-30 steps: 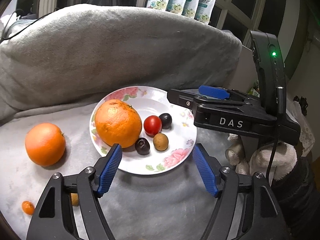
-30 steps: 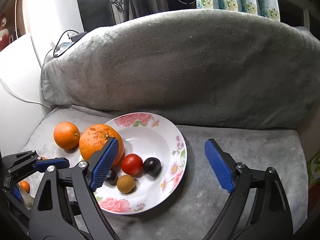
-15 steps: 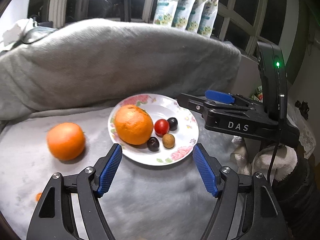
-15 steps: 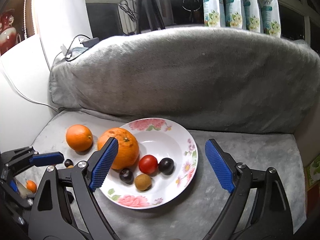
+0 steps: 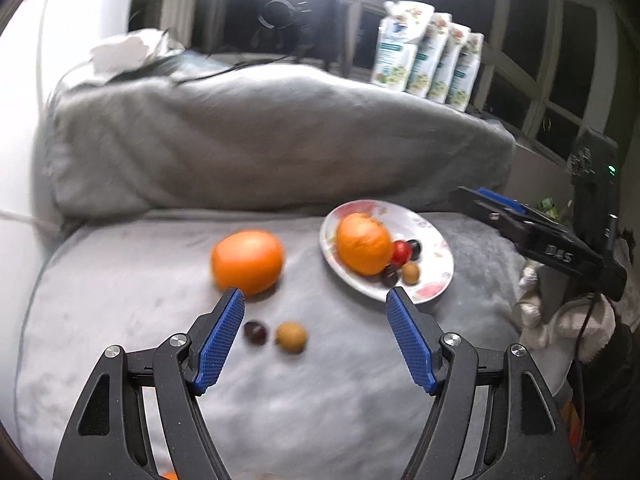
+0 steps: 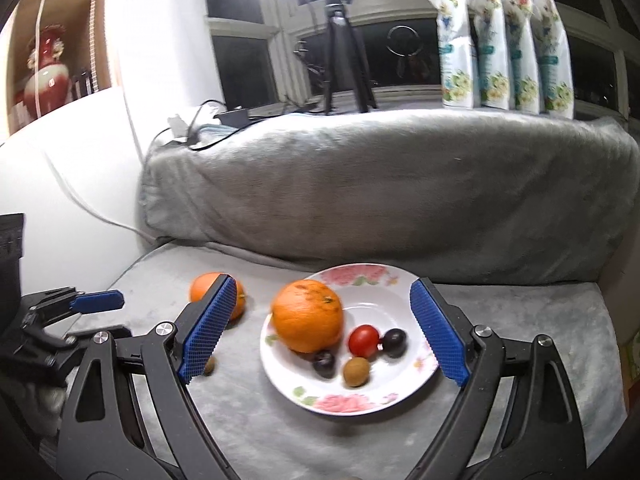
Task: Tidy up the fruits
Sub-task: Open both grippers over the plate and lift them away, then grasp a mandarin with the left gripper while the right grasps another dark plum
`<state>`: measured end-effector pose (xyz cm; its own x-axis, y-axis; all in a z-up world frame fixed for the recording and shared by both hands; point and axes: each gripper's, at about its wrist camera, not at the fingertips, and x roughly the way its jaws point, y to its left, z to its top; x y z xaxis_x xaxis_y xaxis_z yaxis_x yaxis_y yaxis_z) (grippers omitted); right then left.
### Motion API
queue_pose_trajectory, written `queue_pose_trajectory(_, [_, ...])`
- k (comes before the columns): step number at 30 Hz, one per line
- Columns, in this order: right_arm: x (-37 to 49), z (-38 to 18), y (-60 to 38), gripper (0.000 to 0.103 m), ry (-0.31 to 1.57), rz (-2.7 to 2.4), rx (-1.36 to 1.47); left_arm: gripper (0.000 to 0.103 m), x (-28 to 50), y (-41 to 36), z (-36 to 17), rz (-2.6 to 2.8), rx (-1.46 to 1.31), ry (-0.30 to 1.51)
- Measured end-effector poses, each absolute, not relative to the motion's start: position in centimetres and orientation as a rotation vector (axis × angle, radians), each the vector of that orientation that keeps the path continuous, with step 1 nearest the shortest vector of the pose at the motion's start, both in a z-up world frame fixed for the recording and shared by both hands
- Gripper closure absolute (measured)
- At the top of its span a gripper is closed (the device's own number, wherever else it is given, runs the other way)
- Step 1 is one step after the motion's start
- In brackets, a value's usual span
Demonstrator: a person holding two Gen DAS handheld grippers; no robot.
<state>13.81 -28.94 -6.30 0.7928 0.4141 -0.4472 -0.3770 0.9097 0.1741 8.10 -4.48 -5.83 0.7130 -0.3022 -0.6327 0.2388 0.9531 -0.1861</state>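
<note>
Fruit tally: plate (image 6: 412, 380) holds a large orange (image 6: 307, 315), a cherry tomato (image 6: 363, 340), two dark plums and one small brown fruit. Loose on the grey cushion (image 5: 120, 280): second orange (image 5: 247, 261), dark plum (image 5: 255, 332), brown fruit (image 5: 291, 336).

Change from a second ago: left gripper (image 5: 314, 336) has pulled back from the plate and swung left, jaws wide and empty, now framing the loose plum and brown fruit. Right gripper (image 6: 324, 328) has also backed off, jaws wide, empty, facing the plate.

Judgement: next pickup is probably one of the loose small fruits.
</note>
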Motion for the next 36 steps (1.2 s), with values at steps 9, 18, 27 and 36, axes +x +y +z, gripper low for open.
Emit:
queue_pose_trajectory(9, [12.8,-6.4,-24.3,0.012,0.552,0.543,-0.004,0.03,6.0,1.5,-8.0,-0.184,-0.163,0.766])
queue_pose_trajectory(18, [12.4,-8.1,-19.2,0.012,0.63,0.675,-0.113,0.036,2.9,4.3,-8.6,-0.118,-0.202,0.766])
queue_pose_trajectory(27, [13.2,-10.6,-14.0,0.038,0.745,0.784,-0.278,0.044,-0.1,5.2,-10.6,-0.108,-0.265,0.811])
queue_pose_trajectory(36, [14.8,-13.6,-10.0,0.054,0.848,0.8,-0.406,0.048,-1.3,4.8,-12.4,-0.096,-0.234,0.84])
